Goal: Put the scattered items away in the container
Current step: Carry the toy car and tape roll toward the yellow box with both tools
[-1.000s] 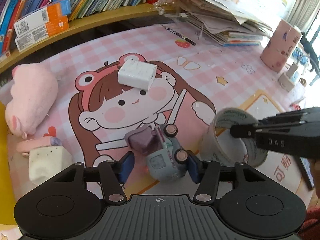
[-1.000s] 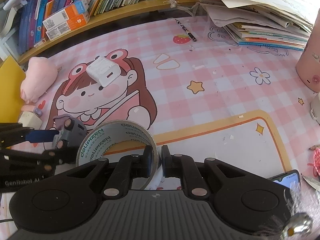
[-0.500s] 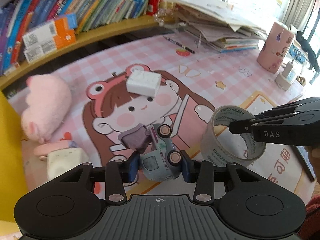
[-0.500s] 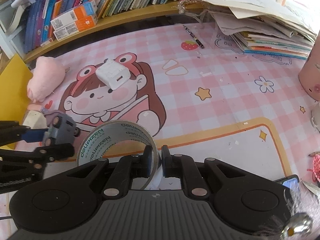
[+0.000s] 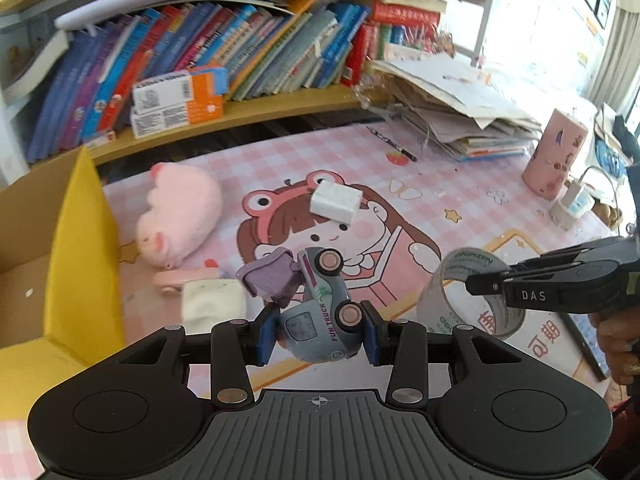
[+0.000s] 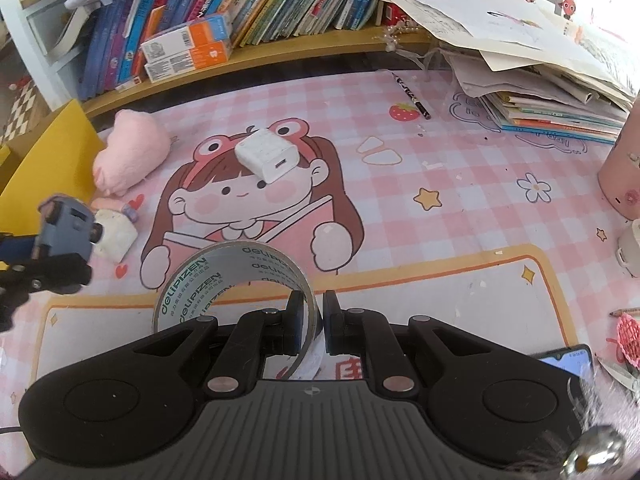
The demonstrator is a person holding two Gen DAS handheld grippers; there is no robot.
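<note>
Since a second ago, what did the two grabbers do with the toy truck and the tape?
The left gripper closed on the toy truck and lifted it off the mat, toward the yellow box. The right gripper stayed clamped on the tape roll's wall and raised it a little. The white charger, pink plush and mat stayed put.

plush pig (image 5: pixel 176 216) nr box wall (image 5: pixel 86 240), mat centre open

The small grey-blue plastic toy truck (image 5: pixel 320 312) looked smooth and slightly glossy. The clear, shiny roll of packing tape (image 6: pixel 236 280) gleamed. At upper left, the fluffy pink plush toy (image 5: pixel 176 216) looked soft; the yellow cardboard box (image 5: pixel 80 256) appeared matt.
</note>
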